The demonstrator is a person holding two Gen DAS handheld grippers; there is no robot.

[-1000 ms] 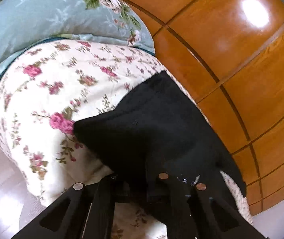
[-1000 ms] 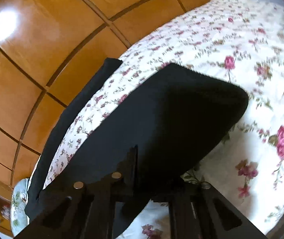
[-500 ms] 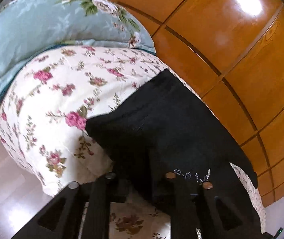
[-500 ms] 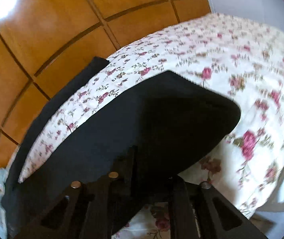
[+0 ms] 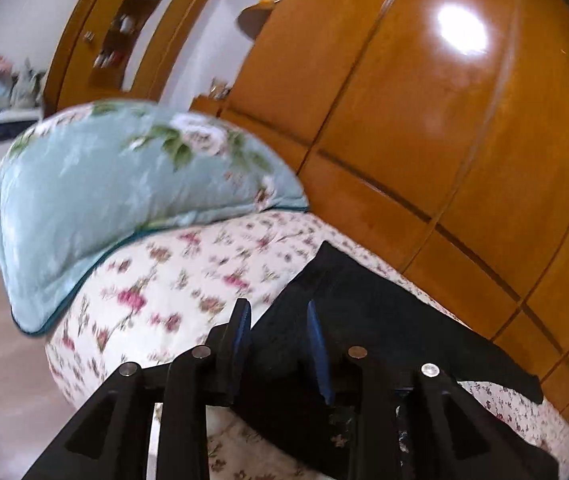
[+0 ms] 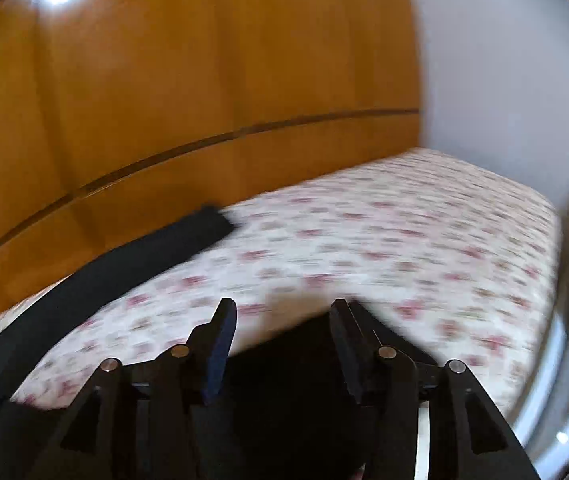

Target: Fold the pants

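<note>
Black pants (image 5: 368,320) are lying flat on the floral bedspread (image 5: 172,284) by the wooden wardrobe (image 5: 444,140); in our left view we are spreading the left gripper (image 5: 278,318), which was clamping the cloth a second ago, nothing pinched now. In the right view we are likewise opening the right gripper (image 6: 282,320) above the pants (image 6: 284,364), letting go. We are judging this fold laid down.
</note>
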